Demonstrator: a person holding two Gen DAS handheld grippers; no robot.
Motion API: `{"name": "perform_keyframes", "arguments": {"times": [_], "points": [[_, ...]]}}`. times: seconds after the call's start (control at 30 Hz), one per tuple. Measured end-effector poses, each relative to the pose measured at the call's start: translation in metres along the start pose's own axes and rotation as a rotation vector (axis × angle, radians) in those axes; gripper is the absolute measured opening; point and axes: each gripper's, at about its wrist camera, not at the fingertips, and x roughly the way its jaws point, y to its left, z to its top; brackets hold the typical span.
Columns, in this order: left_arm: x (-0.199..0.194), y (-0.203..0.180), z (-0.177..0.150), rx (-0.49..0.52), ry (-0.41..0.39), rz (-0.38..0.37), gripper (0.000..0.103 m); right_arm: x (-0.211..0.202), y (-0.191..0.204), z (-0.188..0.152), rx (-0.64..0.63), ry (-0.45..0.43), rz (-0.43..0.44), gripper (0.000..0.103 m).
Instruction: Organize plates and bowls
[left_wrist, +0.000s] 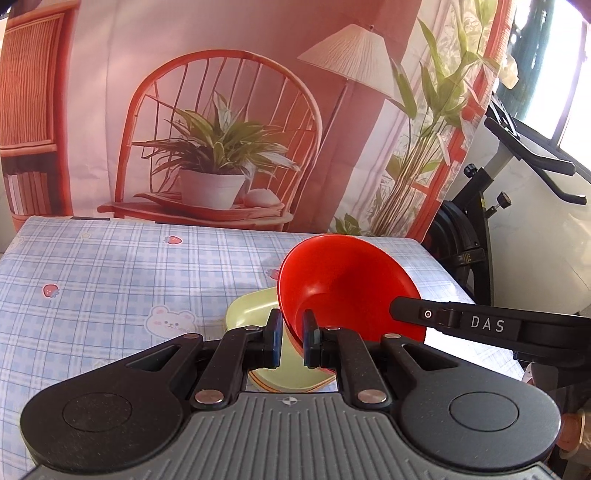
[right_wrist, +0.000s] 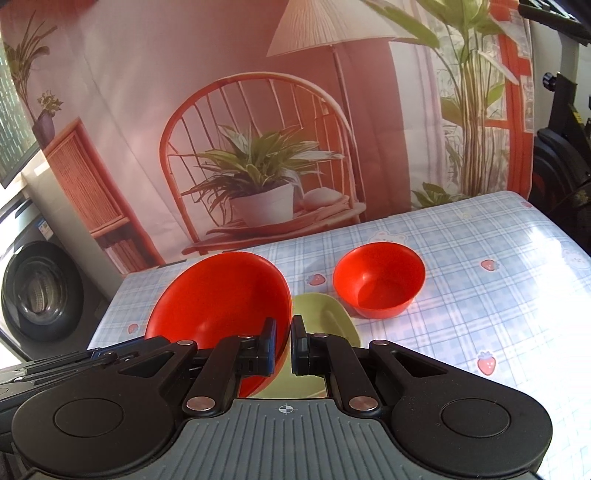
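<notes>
Pinches the big red bowl (left_wrist: 343, 280) from both sides at the rim, just above the green plate (left_wrist: 247, 310). Keeps it tipped, open mouth facing away and up. Probably carries it two-handed so that a wide, shallow-walled shape cannot swing on a single pinch.

Left gripper (left_wrist: 292, 336): nearly shut, blue pads squeezing the thin near edge of the bowl, one pad inside the wall and one outside. Right gripper (right_wrist: 283, 347): equally narrow, clamped on the opposite side of the same rim, directly over the green plate.

Cannot tell whether the green plate lies flat on the checked table (left_wrist: 110, 266) or rides along under the bowl; only its pale edge shows past the fingers.

Beyond the green plate and to its right, apart from it, sits a second, smaller red bowl (right_wrist: 380, 284), upright and untouched. Looks like the likely nesting partner or neighbour for the carried one, going by the task.

Needs matched motion of both hands; risks twisting the rim out of one pinch otherwise.
</notes>
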Motion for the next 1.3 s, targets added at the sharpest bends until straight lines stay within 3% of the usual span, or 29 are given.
{"name": "perform_keyframes", "arguments": {"times": [0.3, 0.57, 0.83, 1.3], "points": [[-0.014, -0.039, -0.021, 0.026, 0.01, -0.016, 0.012, -0.05, -0.03, -0.023, 0.004, -0.072, 0.0, 0.008], [-0.015, -0.062, -0.036, 0.035, 0.029, -0.034, 0.012, -0.07, -0.056, -0.044, 0.022, -0.092, 0.001, 0.008], [0.008, -0.075, -0.054, 0.096, 0.098, -0.02, 0.013, -0.059, -0.088, -0.067, 0.108, -0.076, 0.003, 0.008], [0.06, -0.087, -0.065, 0.14, 0.206, -0.049, 0.014, -0.027, -0.125, -0.077, 0.169, -0.043, -0.055, 0.01]]}}
